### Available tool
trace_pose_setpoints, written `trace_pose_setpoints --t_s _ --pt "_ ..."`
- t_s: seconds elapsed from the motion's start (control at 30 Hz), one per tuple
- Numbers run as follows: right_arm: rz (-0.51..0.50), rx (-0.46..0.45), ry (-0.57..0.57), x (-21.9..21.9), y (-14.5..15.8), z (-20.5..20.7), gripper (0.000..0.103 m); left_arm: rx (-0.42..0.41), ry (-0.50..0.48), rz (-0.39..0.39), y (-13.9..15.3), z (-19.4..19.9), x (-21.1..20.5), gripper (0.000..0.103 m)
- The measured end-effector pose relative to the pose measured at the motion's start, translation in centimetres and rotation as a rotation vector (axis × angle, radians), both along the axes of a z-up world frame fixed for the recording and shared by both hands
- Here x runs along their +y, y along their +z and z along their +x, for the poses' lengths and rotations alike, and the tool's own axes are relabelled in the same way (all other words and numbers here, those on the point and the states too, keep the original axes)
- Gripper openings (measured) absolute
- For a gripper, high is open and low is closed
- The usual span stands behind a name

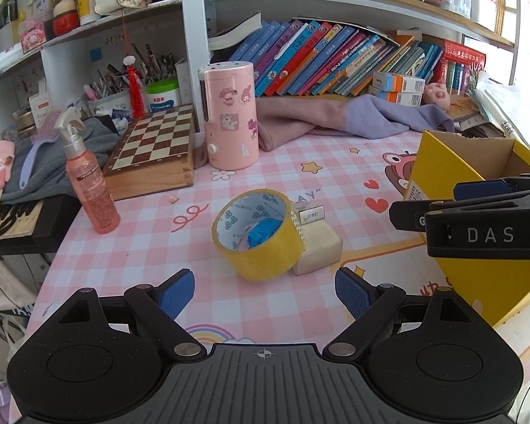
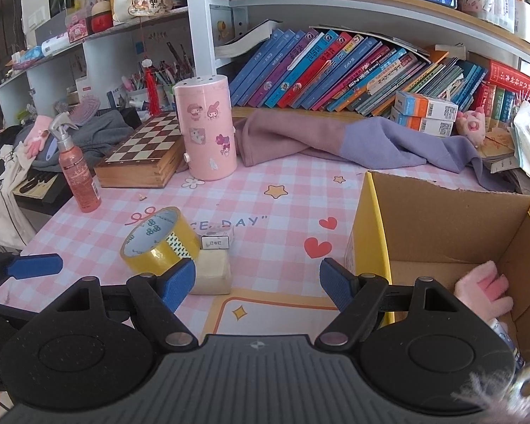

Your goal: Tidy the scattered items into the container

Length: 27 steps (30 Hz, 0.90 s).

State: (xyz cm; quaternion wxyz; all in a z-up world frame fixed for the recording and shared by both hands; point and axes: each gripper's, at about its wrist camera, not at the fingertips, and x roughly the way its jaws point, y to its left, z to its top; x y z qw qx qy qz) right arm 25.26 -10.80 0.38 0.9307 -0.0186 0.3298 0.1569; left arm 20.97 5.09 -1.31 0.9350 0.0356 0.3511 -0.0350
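Tape roll (image 1: pixel 259 235) leans on a pale block (image 1: pixel 318 247) on the checked tablecloth (image 1: pixel 141 247), left of the cardboard box (image 2: pixel 441 219). Left gripper (image 1: pixel 265 291) and right gripper (image 2: pixel 256 281) both gape, empty.

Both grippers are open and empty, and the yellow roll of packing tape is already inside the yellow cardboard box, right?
Not quite. The yellow roll of packing tape lies on the pink checked table mat, outside the yellow cardboard box, as the left wrist view shows. Both grippers are open and empty.
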Motion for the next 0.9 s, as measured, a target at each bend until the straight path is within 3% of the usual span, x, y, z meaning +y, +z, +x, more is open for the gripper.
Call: trace_pose_setpoints --t_s 0.4,0.9 --pt "-0.005 0.02 -0.016 0.2 -0.4 1.9 0.077 0.024 -0.001 -0.02 -3.1 4.2 -0.5 0.089" --pt "-0.004 0.047 -0.013 0.7 -1.2 3.6 0.077 0.018 0.004 -0.008 -3.4 5.7 -0.4 0.089"
